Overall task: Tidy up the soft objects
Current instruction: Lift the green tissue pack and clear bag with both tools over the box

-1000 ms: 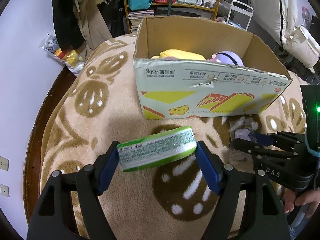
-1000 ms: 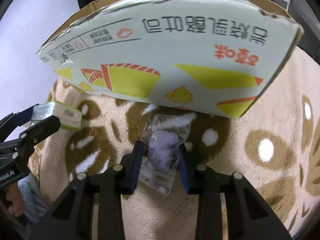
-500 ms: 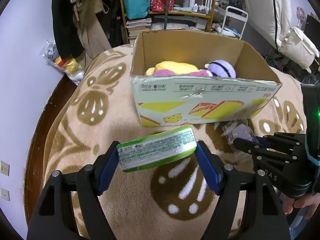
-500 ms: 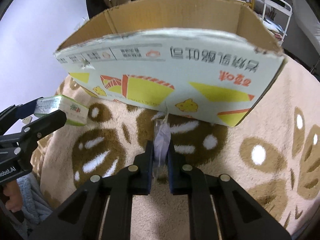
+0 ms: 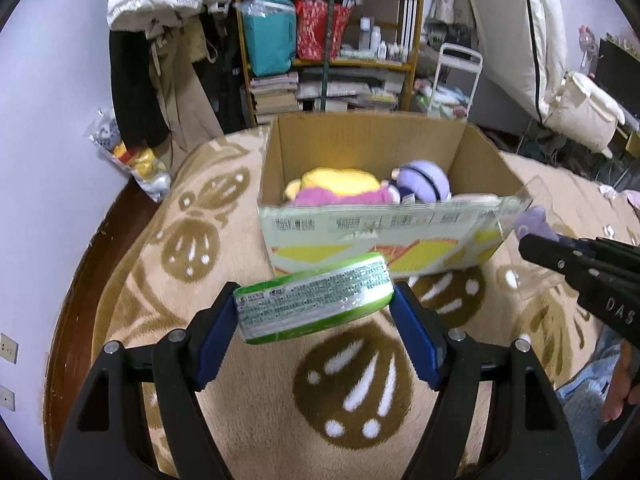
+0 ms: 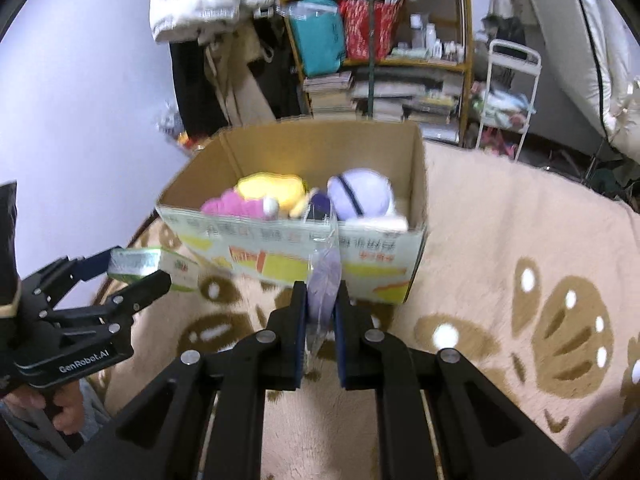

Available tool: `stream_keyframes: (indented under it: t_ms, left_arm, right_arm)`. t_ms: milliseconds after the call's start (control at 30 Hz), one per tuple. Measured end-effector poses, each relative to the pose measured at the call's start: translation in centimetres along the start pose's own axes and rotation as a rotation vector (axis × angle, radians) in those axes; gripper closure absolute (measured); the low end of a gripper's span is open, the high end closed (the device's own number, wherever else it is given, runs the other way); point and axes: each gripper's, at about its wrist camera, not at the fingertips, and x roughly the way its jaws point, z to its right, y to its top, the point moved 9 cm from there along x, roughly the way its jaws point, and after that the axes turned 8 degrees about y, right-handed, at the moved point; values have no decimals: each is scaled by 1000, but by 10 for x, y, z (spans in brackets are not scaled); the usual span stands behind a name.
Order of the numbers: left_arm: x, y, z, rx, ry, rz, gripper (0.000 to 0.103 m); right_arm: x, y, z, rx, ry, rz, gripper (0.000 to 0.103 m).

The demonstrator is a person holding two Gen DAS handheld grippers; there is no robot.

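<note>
My left gripper point(image 5: 314, 308) is shut on a green and white soft pack point(image 5: 312, 306), held above the blanket in front of the cardboard box point(image 5: 380, 228). My right gripper point(image 6: 322, 300) is shut on a small purple plush in a clear bag point(image 6: 325, 280), lifted off the blanket just before the box's near wall point(image 6: 360, 256). The box holds a yellow plush point(image 5: 340, 180), a pink plush point(image 5: 336, 198) and a lilac round plush point(image 5: 424, 178). In the left wrist view the right gripper point(image 5: 536, 240) comes in from the right with the bagged plush point(image 5: 530, 218).
A beige blanket with brown patterns point(image 5: 352, 384) covers the bed. Behind the box stand a cluttered shelf point(image 5: 328, 40), hanging coats point(image 5: 160, 40) and a white trolley point(image 6: 508, 92). A bag of toys point(image 5: 132, 156) lies by the wall at the left.
The right gripper closed on the bagged purple plush and lifted it off the blanket toward the box's rim. The left gripper rose a little with the green pack, so the box's inside shows more.
</note>
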Motion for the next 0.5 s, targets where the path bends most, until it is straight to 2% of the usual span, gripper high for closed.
stream_keyframes:
  t_ms: [133, 500]
  left_arm:
    - [-16, 15, -4, -18, 1, 80, 28]
    - [-58, 66, -4, -36, 22, 318, 28]
  right_arm:
    - [-1, 11, -9, -9, 4, 62, 90]
    - [-36, 45, -7, -56, -17, 256, 90]
